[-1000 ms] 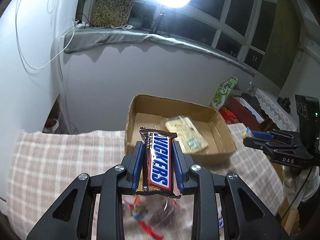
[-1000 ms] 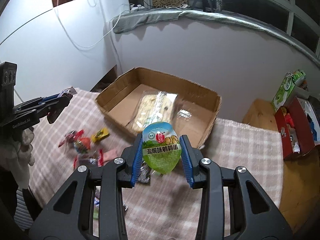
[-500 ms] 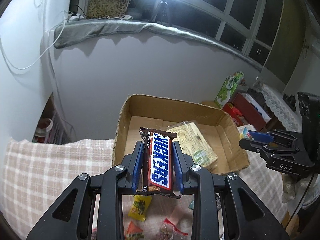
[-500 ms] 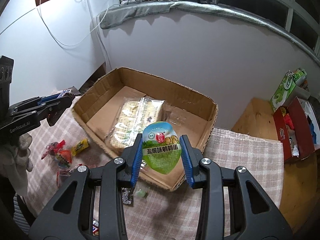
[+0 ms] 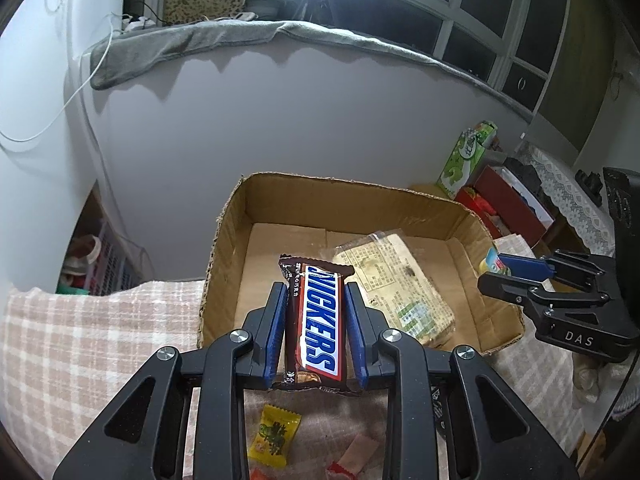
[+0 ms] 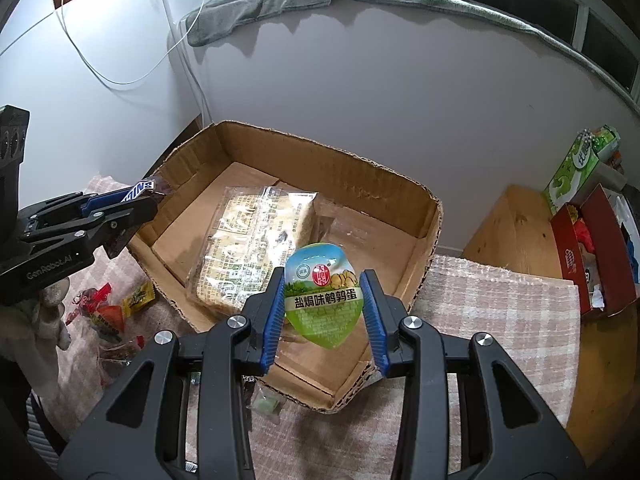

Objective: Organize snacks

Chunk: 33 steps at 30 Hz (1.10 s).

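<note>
My left gripper [image 5: 316,332] is shut on a Snickers bar [image 5: 318,316], held above the near left edge of an open cardboard box [image 5: 228,240]. My right gripper [image 6: 326,312] is shut on a green quail-egg packet [image 6: 322,300], held over the box's near right corner [image 6: 432,224]. Inside the box lies a clear pack of crackers [image 5: 400,280], also seen in the right wrist view [image 6: 248,248]. Each gripper shows in the other's view: the right one [image 5: 552,296], the left one [image 6: 80,220].
The box sits on a pink checked cloth [image 5: 80,344]. Loose small candies lie on the cloth near the box [image 5: 274,436] [image 6: 104,312]. A red box and a green carton stand on a wooden surface at the right [image 6: 580,216]. A white wall is behind the box.
Both grippers have moved forward toward the box with their snacks still held. The box now looks larger and closer in both views.
</note>
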Available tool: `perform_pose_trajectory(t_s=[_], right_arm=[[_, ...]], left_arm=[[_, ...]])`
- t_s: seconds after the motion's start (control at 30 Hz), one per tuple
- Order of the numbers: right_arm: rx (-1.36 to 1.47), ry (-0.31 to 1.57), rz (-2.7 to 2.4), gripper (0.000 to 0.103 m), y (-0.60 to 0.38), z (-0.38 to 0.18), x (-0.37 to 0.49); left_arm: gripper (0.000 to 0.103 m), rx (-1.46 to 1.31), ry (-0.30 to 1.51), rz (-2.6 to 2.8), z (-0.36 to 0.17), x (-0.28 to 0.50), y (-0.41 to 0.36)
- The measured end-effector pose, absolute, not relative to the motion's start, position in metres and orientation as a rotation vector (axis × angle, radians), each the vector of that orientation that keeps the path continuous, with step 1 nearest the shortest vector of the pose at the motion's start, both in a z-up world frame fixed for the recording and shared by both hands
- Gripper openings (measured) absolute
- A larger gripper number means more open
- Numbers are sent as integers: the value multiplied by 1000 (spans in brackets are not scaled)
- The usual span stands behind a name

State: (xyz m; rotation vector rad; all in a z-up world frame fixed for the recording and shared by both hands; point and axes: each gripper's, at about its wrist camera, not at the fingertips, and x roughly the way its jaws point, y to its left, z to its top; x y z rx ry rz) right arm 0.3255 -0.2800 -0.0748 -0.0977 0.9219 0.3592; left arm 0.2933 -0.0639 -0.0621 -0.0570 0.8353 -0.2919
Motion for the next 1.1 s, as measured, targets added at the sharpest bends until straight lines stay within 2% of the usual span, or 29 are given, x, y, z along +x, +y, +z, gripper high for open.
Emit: perform_pose_trajectory(t_s=[0.1,0.77,1.1], right_arm=[[-96,914,349,48,-281,-73,324],[-125,876,421,48,-270,-42,263],[-178,912,530,48,-256,-50,210]], left_arm=[[37,-74,833,-281,-60,294,-63],[37,-74,767,-308,-26,239,-40],[37,-81,784,-327,-32,192,-23]])
